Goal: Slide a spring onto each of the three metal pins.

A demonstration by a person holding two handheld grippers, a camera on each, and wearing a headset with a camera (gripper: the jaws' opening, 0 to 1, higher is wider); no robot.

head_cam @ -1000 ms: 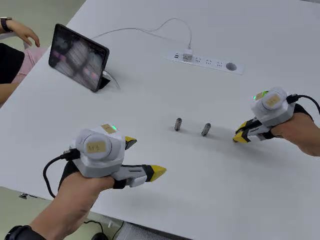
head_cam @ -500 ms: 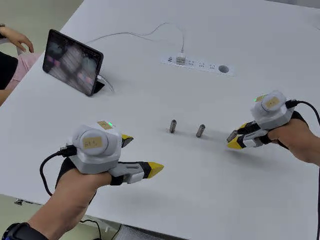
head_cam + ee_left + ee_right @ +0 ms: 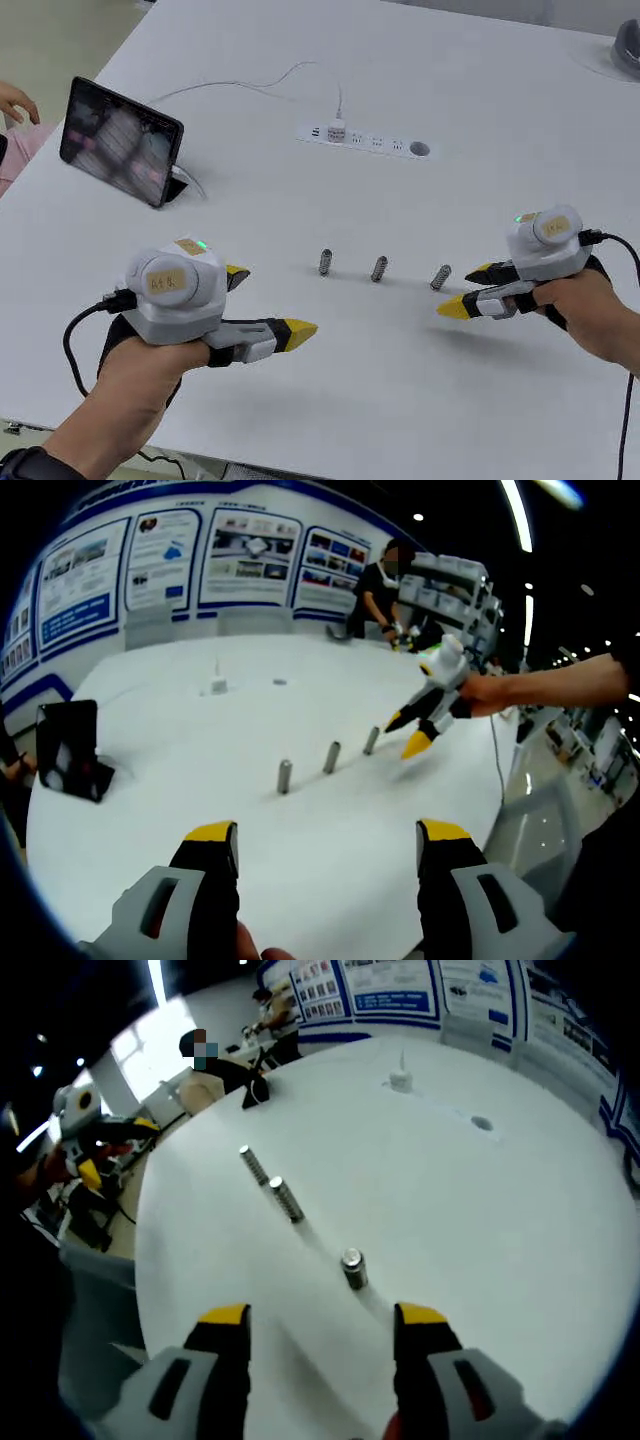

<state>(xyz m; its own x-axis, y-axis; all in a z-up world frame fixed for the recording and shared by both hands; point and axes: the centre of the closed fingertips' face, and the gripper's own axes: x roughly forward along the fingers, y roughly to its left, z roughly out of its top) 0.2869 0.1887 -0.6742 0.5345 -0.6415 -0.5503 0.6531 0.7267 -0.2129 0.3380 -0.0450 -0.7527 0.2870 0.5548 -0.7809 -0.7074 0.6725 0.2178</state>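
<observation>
Three short metal pins stand in a row on the white table, each wrapped in spring coils: the left pin, the middle pin and the right pin. My right gripper is open just to the right of the right pin, not touching it. In the right gripper view the right gripper has that pin a little ahead of its jaws. My left gripper is open and empty, well left of the row. From the left gripper the pins stand further out.
A tablet leans on a stand at the far left. A white power strip with a cable lies behind the pins. A person's hand rests at the left edge. The table's near edge runs just below my hands.
My right gripper has drawn back to the right off the right pin, which now stands free with its spring. The left gripper has kept its pose; the head camera has shifted.
</observation>
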